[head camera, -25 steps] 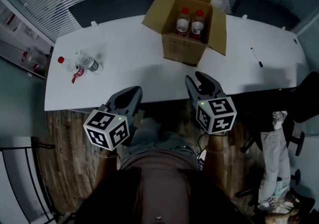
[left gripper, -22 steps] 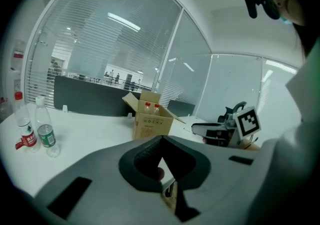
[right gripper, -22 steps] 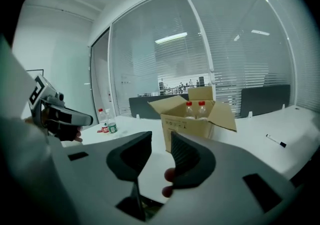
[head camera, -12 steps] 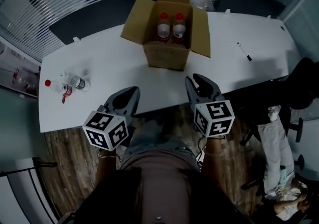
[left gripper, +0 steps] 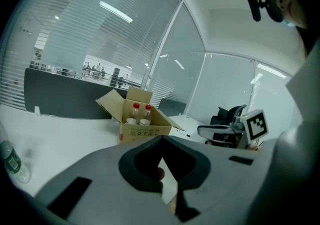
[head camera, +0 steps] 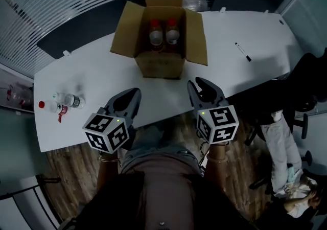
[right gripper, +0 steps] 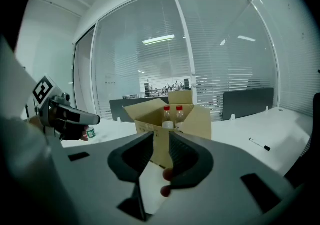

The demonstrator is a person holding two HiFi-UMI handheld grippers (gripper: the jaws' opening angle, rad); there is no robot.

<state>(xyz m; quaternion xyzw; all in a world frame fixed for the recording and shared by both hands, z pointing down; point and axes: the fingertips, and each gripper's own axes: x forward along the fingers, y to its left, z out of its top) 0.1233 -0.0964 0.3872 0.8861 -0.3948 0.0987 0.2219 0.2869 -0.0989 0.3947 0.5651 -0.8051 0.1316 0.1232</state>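
An open cardboard box (head camera: 158, 62) stands on the white table (head camera: 102, 78) and holds two red-capped bottles (head camera: 155, 31) upright. Both grippers hover at the near table edge, short of the box. My left gripper (head camera: 134, 92) is shut on nothing, its tips meeting, left of the box front. My right gripper (head camera: 202, 82) has a narrow gap between its fingers and holds nothing. The left gripper view looks over the left gripper (left gripper: 162, 139) at the box (left gripper: 138, 130). Between the jaws of the right gripper (right gripper: 160, 138) the box (right gripper: 161, 123) and its bottles (right gripper: 172, 115) show.
Two loose bottles (head camera: 60, 102) lie near the table's left end; one (left gripper: 10, 161) shows at the left gripper view's edge. A black marker (head camera: 242, 51) lies on the right part. A dark office chair (head camera: 309, 73) stands right of the table. Glass walls with blinds run behind.
The head view has swung: the box and table slid left and nearer. The loose bottles have nearly left the left gripper view. Both grippers keep the same pose and jaw state.
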